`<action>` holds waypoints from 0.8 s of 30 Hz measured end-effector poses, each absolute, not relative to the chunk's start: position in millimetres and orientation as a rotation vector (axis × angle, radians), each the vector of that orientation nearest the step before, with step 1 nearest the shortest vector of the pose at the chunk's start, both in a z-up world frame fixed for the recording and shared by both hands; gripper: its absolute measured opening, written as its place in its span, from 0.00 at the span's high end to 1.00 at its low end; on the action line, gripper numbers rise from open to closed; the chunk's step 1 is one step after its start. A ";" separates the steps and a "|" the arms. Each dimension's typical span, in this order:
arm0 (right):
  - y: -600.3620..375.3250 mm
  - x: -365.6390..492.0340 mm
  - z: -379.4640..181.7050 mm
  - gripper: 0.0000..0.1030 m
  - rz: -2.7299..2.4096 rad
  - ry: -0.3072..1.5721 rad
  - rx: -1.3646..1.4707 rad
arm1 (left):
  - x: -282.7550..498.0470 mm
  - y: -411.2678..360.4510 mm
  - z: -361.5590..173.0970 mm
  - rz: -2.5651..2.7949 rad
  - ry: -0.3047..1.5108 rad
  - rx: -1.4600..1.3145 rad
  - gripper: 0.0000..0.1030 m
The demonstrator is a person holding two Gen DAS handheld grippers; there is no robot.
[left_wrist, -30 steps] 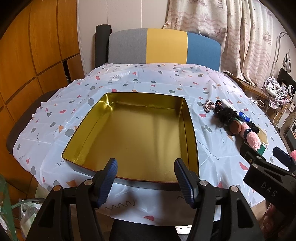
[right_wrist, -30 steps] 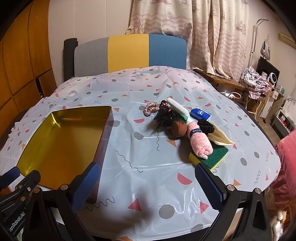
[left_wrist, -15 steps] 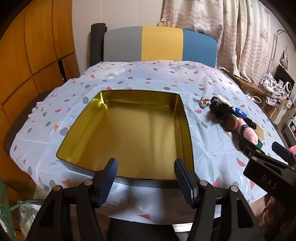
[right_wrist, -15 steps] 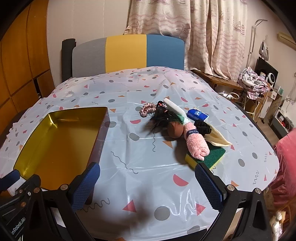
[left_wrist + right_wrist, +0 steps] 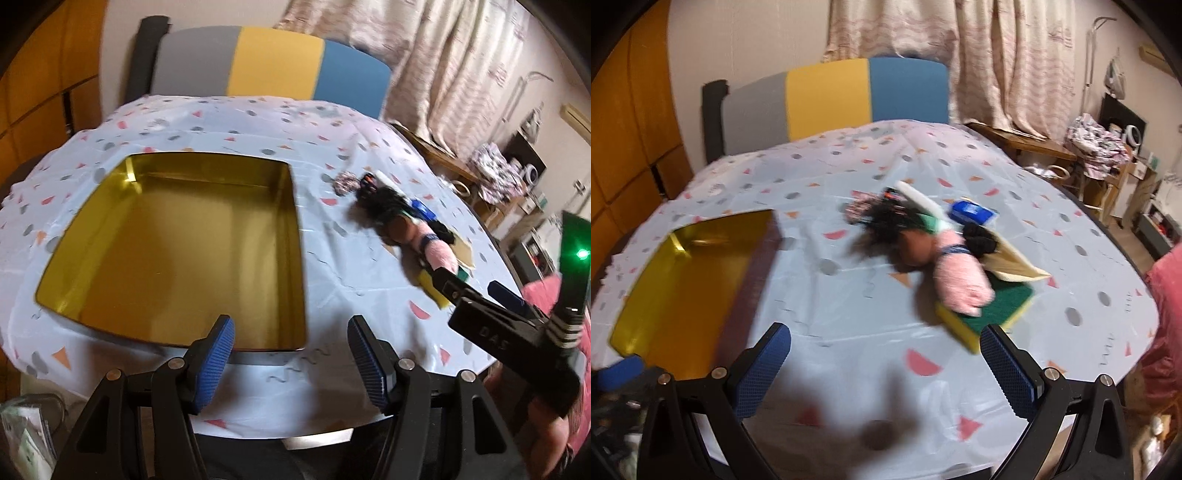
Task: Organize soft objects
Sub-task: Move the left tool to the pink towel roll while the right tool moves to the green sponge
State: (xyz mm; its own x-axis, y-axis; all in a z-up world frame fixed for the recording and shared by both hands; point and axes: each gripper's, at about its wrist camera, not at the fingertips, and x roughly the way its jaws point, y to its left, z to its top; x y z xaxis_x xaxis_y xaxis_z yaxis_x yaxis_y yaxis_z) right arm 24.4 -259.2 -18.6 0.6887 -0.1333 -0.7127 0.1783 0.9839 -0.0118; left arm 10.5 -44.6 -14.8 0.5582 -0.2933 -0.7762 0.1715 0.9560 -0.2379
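Both jaws gape empty: left hand-held gripper (image 5: 290, 354) over the gold tin (image 5: 177, 251), right hand-held gripper (image 5: 886, 369) facing the heap on the bench (image 5: 849, 295). Pink plush (image 5: 962, 282) atop the sponge (image 5: 993, 306) looks light and squashy; pinch mid-body.

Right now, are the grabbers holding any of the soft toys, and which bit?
No. Both are open with nothing between their fingers. The left tool is above the gold tin, the right tool short of the pink plush in the pile.
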 end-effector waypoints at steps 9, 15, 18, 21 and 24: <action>-344.6 22.8 -50.0 0.00 -0.297 0.890 0.123 | 35.7 -100.5 -15.0 -0.501 0.989 -0.128 0.37; -388.5 20.1 -67.0 0.00 -0.335 0.960 0.241 | 77.0 -145.7 -28.3 -0.617 1.075 -0.208 0.30; -401.8 16.0 -67.3 0.00 -0.368 0.955 0.273 | 93.0 -175.4 -32.8 -0.661 1.082 -0.205 0.29; -408.6 13.2 -65.9 0.00 -0.394 0.948 0.281 | 110.5 -202.2 -40.9 -0.711 1.120 -0.226 0.29; -412.6 12.9 -65.4 0.00 -0.400 0.954 0.284 | 126.5 -231.4 -49.1 -0.741 1.139 -0.220 0.29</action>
